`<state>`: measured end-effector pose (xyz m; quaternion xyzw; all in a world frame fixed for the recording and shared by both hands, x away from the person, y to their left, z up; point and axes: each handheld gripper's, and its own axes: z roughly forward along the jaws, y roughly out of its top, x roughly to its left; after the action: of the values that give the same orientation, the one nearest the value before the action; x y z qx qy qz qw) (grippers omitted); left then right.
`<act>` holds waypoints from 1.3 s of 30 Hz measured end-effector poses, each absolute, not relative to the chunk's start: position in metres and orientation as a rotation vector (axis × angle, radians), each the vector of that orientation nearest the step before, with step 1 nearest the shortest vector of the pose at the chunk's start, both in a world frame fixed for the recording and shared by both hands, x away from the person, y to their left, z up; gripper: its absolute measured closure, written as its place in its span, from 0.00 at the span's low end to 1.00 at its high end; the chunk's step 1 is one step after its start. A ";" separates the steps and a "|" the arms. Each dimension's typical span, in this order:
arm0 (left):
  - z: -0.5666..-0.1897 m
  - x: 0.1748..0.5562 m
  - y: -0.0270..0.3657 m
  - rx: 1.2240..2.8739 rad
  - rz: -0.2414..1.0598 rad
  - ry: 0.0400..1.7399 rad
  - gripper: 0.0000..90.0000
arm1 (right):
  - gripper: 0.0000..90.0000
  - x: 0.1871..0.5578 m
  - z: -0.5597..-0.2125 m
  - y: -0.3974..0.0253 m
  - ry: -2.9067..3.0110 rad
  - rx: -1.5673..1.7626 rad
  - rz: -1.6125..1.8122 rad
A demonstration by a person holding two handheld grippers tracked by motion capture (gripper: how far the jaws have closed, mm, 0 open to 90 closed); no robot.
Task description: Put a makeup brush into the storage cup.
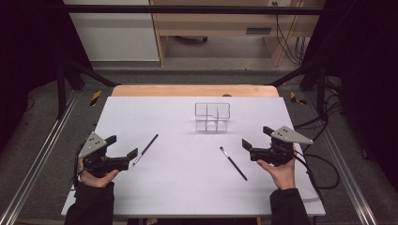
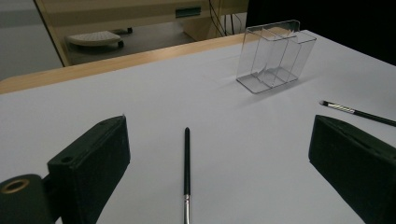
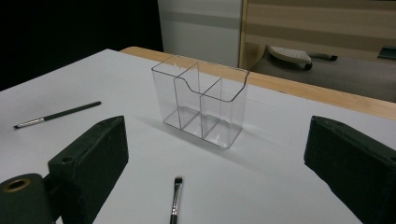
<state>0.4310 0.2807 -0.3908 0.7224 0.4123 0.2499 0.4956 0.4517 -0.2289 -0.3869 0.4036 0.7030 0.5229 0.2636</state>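
Observation:
A clear plastic organizer (image 1: 212, 117) with several compartments stands upright at the middle back of the white table; I also see the organizer (image 2: 274, 54) (image 3: 203, 100) from both grippers. One thin black brush (image 1: 145, 149) (image 2: 187, 172) lies left of centre, just ahead of my left gripper (image 1: 123, 149), which is open and holds nothing. A second black brush (image 1: 233, 163) (image 3: 176, 199) lies right of centre, in front of my right gripper (image 1: 257, 140), also open and holding nothing. Each brush lies flat, apart from the organizer.
The white table top (image 1: 187, 187) ends in a wooden edge (image 1: 195, 90) at the back. Metal rails (image 1: 37, 159) run along both sides, and cables (image 1: 324, 164) trail at the right. Wooden furniture (image 1: 211, 23) stands beyond the table.

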 end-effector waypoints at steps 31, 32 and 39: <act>-0.406 0.436 0.274 1.806 0.579 1.026 0.05 | 0.10 0.452 -0.387 -0.224 1.940 1.137 1.345; -0.406 0.436 0.273 1.806 0.579 1.025 0.05 | 0.11 0.452 -0.386 -0.224 1.944 1.136 1.344; -0.407 0.436 0.272 1.813 0.576 1.026 0.05 | 0.12 0.453 -0.385 -0.217 1.966 1.136 1.329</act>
<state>0.4363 0.2721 -0.4071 0.7401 0.4189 0.2350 0.4708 0.4529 -0.2174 -0.3852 0.4178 0.7230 0.4889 0.2525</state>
